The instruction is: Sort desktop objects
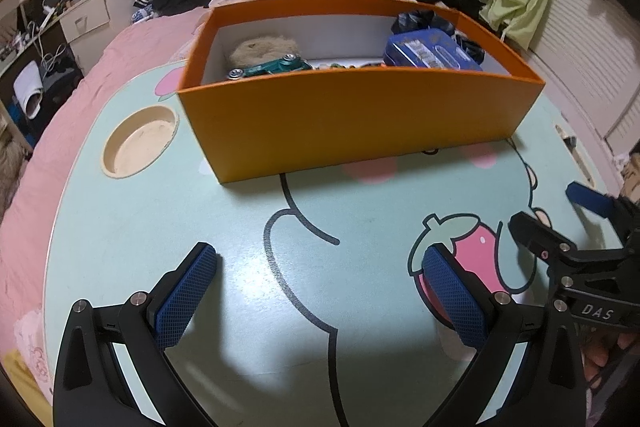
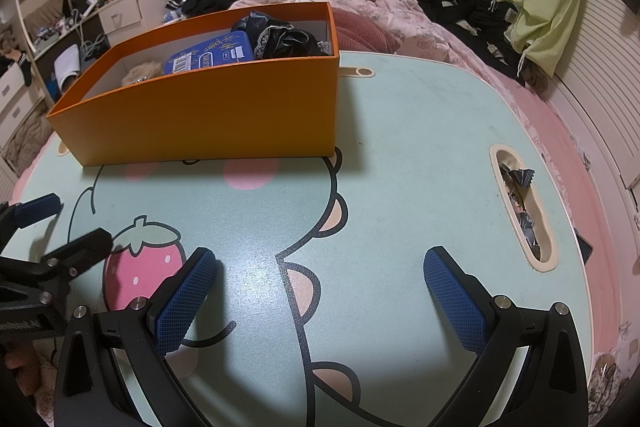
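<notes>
Both my claws are spread as wide as they go, left gripper and right gripper, nothing between the pads, just hovering over the mint cartoon table. The orange box sits at the table's far side, long axis running left-right. Inside it I can see 1 green toy car lying lengthwise, a blue tin, something fuzzy and a black bag.

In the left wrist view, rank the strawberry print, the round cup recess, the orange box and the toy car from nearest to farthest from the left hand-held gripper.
Left hand-held gripper, open, nothing between its fingers:
1. Strawberry print, on the tabletop beside its right finger.
2. Round cup recess, farther back on the left.
3. Orange box, across the middle; its near wall is about level with the recess, too close to call.
4. Toy car, inside the box.
</notes>
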### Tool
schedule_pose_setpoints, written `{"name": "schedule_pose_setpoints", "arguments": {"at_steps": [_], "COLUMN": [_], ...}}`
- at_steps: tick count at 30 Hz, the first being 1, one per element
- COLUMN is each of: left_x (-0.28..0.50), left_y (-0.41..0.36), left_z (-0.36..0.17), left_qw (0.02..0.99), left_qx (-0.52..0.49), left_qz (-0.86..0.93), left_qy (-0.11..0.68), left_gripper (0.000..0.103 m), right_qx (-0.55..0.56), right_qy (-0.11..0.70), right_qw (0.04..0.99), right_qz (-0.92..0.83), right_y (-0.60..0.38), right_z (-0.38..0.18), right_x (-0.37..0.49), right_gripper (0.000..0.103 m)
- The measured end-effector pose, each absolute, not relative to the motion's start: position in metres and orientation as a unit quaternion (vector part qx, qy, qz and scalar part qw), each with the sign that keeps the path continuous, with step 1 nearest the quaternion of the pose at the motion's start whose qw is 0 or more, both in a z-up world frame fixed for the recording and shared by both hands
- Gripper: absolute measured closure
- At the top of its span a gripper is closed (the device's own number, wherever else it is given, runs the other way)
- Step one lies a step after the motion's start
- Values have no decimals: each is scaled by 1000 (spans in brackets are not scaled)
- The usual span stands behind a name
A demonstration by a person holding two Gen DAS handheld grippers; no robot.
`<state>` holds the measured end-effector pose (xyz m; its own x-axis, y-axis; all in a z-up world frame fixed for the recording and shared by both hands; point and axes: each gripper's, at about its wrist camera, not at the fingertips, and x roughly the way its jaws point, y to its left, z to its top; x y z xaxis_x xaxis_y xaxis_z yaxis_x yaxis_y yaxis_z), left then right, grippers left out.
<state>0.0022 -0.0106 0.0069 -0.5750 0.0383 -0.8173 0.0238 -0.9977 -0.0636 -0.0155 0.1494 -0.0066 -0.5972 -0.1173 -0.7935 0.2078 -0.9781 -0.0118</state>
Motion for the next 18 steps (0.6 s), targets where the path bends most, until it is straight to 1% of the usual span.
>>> {"name": "schedule_pose_setpoints", "arguments": {"at_steps": [11,14,16,17,18], "left_x": [13,13,13,12,11], "left_y": [-31,-37,-41,-43,-43], "left_z": [33,45,54,60,66], "left_qw": [1,9,21,31,40], "left_qx": [-410,-396,-389,-385,-382], "left_qz": [910,915,917,918,919], "left_qy": [-59,-68,-79,-85,-90], "left_gripper": [1,7,8,11,16], "right_qx": [439,439,439,439,439], "right_qy": [51,51,51,51,51], "right_qw": [91,91,91,91,91], "right_qz": [-892,-892,-892,-892,-892], "right_y": [149,149,149,149,149], "right_z": [-7,-7,-7,-7,-7], "right_x": [-16,-16,-16,-16,-16], "right_gripper": [0,0,0,0,0]}}
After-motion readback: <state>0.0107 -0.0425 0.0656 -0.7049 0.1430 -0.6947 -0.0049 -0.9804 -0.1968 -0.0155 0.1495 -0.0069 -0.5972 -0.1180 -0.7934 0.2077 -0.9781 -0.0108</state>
